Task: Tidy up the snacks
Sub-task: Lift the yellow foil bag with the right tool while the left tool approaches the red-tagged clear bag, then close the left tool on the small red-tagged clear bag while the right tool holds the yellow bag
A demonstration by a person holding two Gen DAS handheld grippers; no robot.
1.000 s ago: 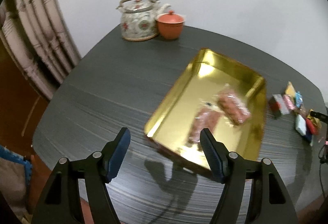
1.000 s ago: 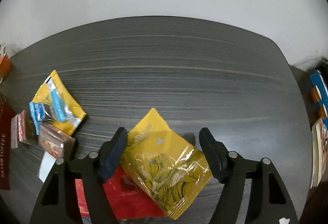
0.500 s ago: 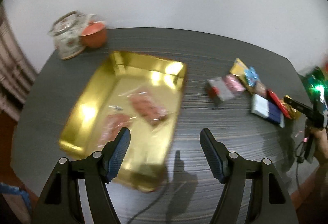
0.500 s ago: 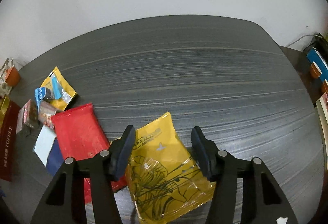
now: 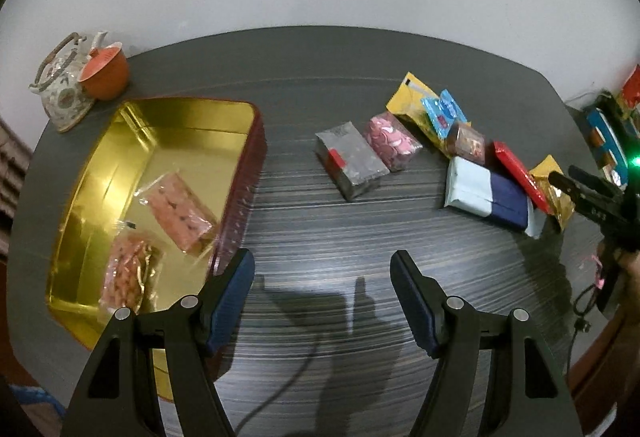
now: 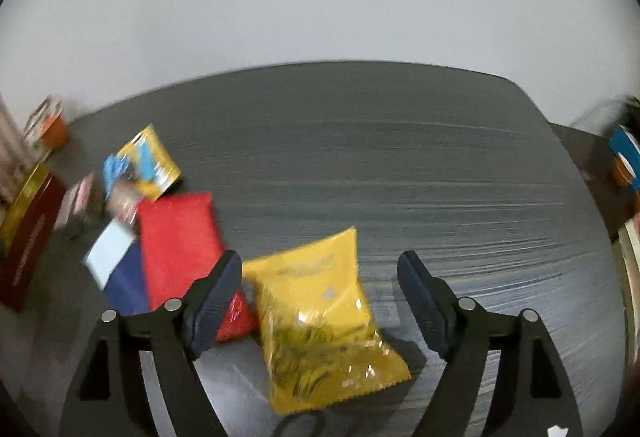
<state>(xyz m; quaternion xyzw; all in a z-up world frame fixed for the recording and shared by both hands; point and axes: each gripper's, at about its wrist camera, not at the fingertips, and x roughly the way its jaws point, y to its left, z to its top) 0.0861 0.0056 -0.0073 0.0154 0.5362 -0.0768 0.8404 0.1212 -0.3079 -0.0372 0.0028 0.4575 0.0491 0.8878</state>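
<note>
While both claws gape wide and grip nothing, the dark desk (image 5: 320, 237) carries a gold tin (image 5: 168, 113) at its left holding two pink snack packets (image 5: 178, 213). Loose snacks lie in a row to the right. The left claw (image 5: 322, 291) hovers over bare desk; the right claw (image 6: 320, 291) straddles a yellow snack bag (image 6: 324, 329) beside a red packet (image 6: 176, 237).
</note>
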